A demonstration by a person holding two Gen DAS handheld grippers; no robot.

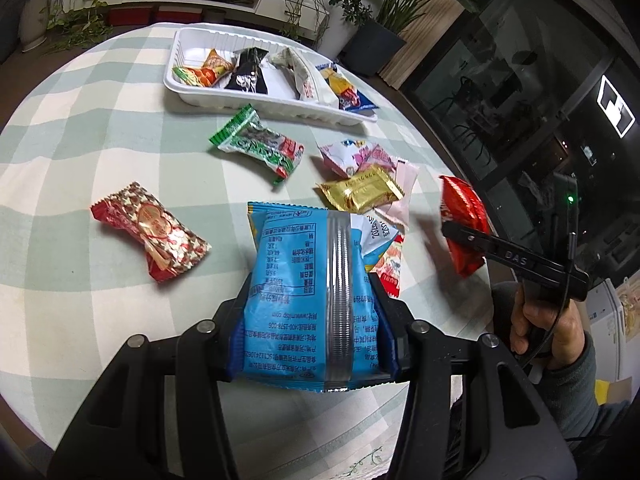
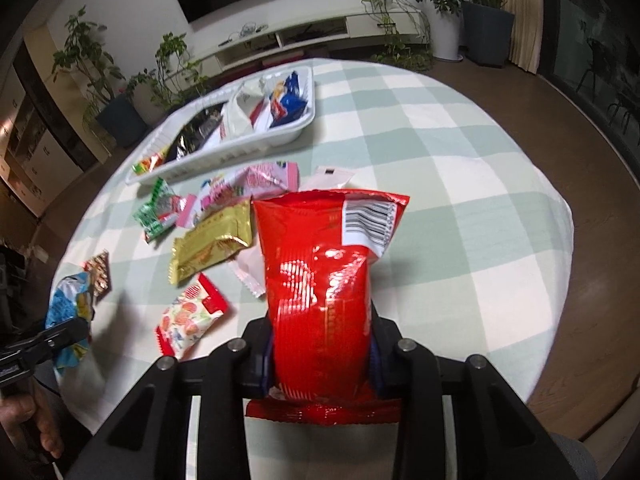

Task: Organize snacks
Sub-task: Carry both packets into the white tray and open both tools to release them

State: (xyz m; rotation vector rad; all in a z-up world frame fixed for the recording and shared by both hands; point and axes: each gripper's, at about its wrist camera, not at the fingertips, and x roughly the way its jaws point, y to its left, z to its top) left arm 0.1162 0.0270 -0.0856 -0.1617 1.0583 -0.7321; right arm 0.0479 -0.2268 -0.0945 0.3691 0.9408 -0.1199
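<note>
My left gripper (image 1: 312, 300) is shut on a blue snack packet (image 1: 296, 264), held just above the checked tablecloth with its printed back facing up. The right gripper (image 2: 320, 340) is shut on a red snack packet (image 2: 320, 248) with a barcode label, lifted off the table. In the left wrist view that red packet (image 1: 464, 216) hangs at the right edge. A white tray (image 1: 276, 104) at the far side holds several packets in a row. Loose on the cloth lie a green packet (image 1: 260, 144), a gold packet (image 1: 360, 192), a pink packet (image 1: 356, 156) and a red starred packet (image 1: 152, 228).
The round table wears a green and white checked cloth (image 2: 460, 200). A strawberry-print packet (image 2: 188, 320) lies near my right gripper. Potted plants and a low white shelf stand beyond the table. A hand (image 1: 536, 320) holds the right gripper's handle.
</note>
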